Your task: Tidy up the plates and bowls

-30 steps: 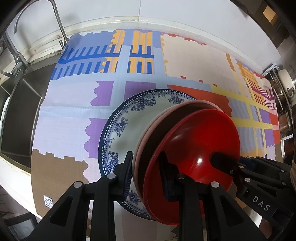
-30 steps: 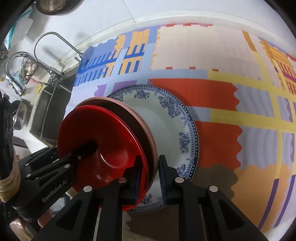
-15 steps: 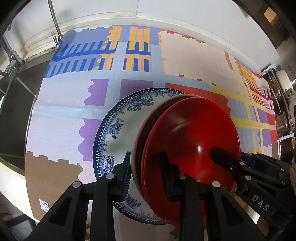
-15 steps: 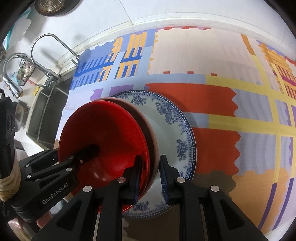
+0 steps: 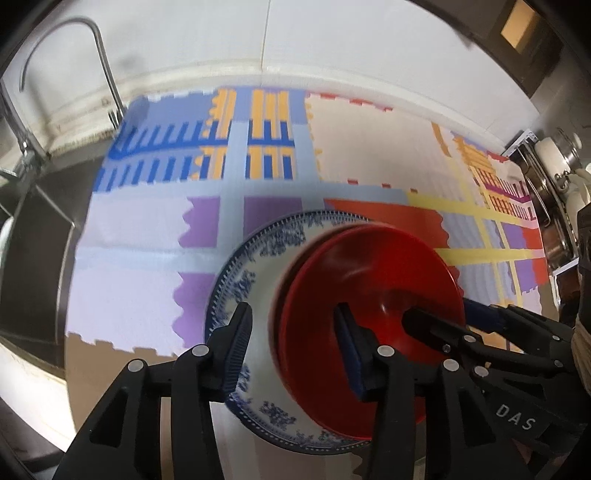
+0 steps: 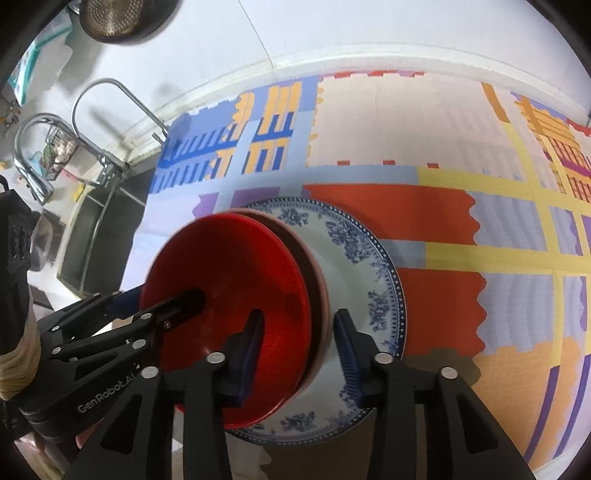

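Stiff, glossy, likely slippery: red bowl [image 5: 369, 295] nested in a pink one [image 6: 322, 295] on the blue-patterned plate [image 6: 354, 258]. Best taken at the rim. Left gripper [image 5: 291, 347] and right gripper [image 6: 297, 343] both spread wide astride the rims, gripping nothing.

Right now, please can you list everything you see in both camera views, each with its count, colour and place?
red bowl: 1, red, top of the stack, both grippers straddle its rim
pink bowl: 1, pink with a dark inside, nested under the red bowl
plate: 1, white with blue flowers, under the bowls, on the cloth
cloth: 1, many-coloured patches, spread over the counter
sink: 1, steel, left of the cloth
taps: 2, chrome, behind the sink
pan: 1, dark, hanging on the wall, top left
pots: number unclear, steel and white, far right edge
left gripper: 1, black, open around the left rim
right gripper: 1, black, open around the right rim
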The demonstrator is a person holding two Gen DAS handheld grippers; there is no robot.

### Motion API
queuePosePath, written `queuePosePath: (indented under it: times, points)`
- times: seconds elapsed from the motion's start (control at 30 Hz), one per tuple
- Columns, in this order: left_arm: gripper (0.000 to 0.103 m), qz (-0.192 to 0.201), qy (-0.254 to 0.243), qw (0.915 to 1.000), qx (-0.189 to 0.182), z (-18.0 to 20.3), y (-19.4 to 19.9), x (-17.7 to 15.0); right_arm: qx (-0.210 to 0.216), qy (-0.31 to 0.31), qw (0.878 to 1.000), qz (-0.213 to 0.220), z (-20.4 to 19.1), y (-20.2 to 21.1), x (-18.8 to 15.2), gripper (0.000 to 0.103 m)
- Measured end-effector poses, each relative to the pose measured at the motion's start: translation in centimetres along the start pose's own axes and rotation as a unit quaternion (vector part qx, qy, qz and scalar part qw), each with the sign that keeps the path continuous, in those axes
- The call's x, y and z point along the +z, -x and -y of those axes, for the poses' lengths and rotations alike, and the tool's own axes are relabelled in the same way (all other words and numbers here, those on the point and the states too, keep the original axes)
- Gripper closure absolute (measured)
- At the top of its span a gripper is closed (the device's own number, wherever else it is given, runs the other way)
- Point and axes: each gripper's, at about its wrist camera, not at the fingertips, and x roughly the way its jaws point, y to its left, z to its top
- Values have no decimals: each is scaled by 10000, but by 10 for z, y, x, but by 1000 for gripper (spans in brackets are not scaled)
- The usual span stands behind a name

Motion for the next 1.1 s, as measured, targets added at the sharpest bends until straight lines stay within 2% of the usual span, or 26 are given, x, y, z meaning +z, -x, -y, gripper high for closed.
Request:
queuePosePath:
  times: [0.13, 0.27, 0.37, 0.43, 0.63, 0.77, 0.87, 1.0, 1.1]
  points:
    - [52, 270, -199, 9994, 97, -1, 11, 0, -110, -9, 9994, 329, -6, 12, -2, 49]
    - [45, 632, -369, 9971, 228, -1, 26, -4, -311, 59, 9970, 709, -13, 27, -6, 48]
    - [36, 931, -430, 9942, 325, -1, 39, -9, -483, 67, 9936, 1018, -16, 42, -11, 46]
    - [33, 1171, -443, 9914, 387, 1, 48, -15, -616, 72, 9900, 1271, -17, 52, -16, 37]
    - [27, 1641, -352, 9846, 491, 6, 68, -40, -959, 9, 9769, 1909, -14, 80, -34, 29]
    - [20, 2016, -250, 9771, 635, 13, 87, -66, -1045, 66, 9701, 2190, -12, 96, -54, 28]
    - [13, 2376, -178, 9685, 731, 18, 105, -91, -1051, 99, 9657, 2370, -12, 109, -74, 28]
    - [5, 2764, -164, 9571, 853, 26, 128, -123, -1068, 207, 9574, 2675, -15, 128, -108, 20]
    - [3, 2965, -166, 9503, 933, 33, 144, -148, -1060, 271, 9511, 2887, -17, 141, -132, 16]
